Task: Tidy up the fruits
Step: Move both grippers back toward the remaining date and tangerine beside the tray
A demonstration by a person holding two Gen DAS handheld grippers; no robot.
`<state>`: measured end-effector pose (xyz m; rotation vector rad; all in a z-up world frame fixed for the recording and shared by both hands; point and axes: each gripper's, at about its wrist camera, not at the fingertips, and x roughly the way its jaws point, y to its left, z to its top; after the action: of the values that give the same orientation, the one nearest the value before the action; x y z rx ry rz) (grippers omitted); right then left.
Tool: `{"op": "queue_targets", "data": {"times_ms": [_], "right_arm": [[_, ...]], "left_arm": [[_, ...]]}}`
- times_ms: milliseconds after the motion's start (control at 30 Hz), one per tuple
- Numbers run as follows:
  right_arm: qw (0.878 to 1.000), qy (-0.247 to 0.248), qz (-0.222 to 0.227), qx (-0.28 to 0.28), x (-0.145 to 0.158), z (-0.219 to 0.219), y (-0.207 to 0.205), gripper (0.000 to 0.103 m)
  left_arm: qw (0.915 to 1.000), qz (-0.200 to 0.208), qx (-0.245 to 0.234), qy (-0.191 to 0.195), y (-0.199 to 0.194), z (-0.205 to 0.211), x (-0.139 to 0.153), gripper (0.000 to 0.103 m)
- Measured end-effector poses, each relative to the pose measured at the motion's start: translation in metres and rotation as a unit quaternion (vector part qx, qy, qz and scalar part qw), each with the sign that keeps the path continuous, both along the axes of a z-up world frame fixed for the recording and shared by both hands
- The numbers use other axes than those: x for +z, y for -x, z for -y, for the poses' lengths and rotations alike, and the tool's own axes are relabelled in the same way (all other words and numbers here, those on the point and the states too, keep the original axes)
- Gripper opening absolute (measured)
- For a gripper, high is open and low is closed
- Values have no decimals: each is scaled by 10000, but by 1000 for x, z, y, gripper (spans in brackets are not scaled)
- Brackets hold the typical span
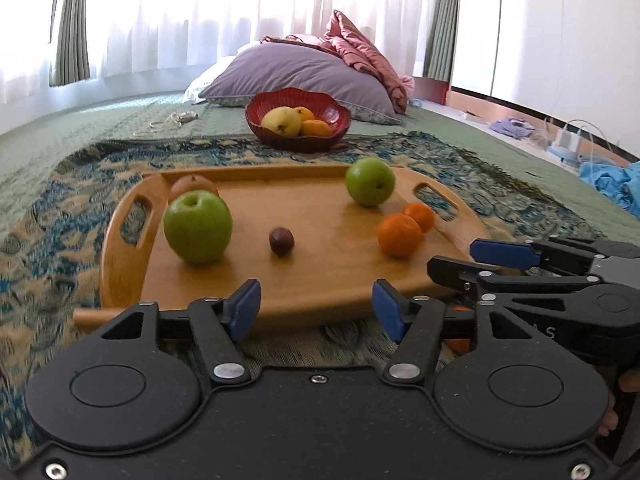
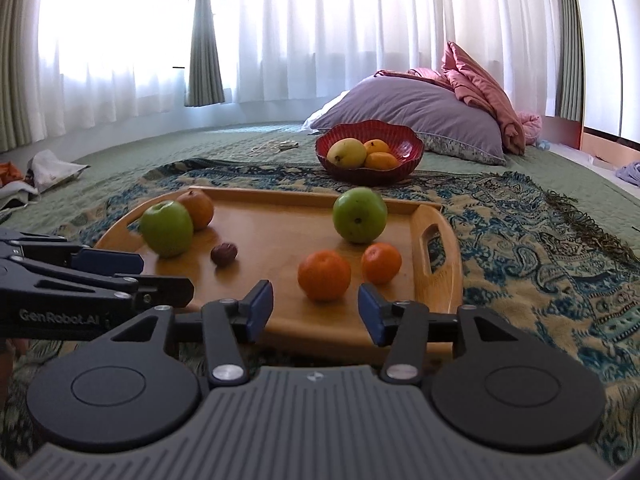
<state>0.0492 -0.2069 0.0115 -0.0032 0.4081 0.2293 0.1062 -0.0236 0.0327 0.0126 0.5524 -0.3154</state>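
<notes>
Nearest the lens, the left gripper (image 1: pixel 316 308) sits low in the frame's bottom centre, tilted slightly downward over the near edge of the wooden tray (image 1: pixel 320 292), its blue pads apart with nothing between them. The right gripper (image 2: pixel 316 312) is posed the same way, jaws parted and empty, just short of the nearer orange (image 2: pixel 324 275). Each gripper pokes into the other's view from the side, its body cut off by the frame.

On the tray, a green apple (image 1: pixel 198 227) at the left half hides a brownish fruit (image 1: pixel 192 186) behind it. A small dark fruit (image 1: pixel 281 241), hard to identify, lies mid-tray. A second green apple (image 1: pixel 370 181) and another orange (image 1: pixel 419 216) sit towards the right handle. The tray's centre is bare wood.

Beyond the tray's far rim, a red bowl (image 1: pixel 256 118) holds yellow and orange fruit.
</notes>
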Motion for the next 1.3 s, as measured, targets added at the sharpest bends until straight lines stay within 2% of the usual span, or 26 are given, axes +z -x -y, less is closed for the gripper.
{"op": "queue_targets", "data": {"times_ms": [133,333,667,900,1300], "right_arm": [[10000,2,-21,89,-4,1,16,68],[9994,254,60,232,-9,-2,36,71],[9994,170,-61,284,-27,1,40,73],[9992,301,-61,275,-38,-4,40,73],[9987,320,-50,389,-42,-6,41,76]], "left_arm": [[9999,-30,-101,18,20,1,-2,68],[9996,33,-247,-92,46,4,-5,76],[9991,-160,-398,-69,59,6,-15,76],[9980,-366,-513,57,57,4,-22,53],[9975,-362,-605,28,56,10,-28,32]]}}
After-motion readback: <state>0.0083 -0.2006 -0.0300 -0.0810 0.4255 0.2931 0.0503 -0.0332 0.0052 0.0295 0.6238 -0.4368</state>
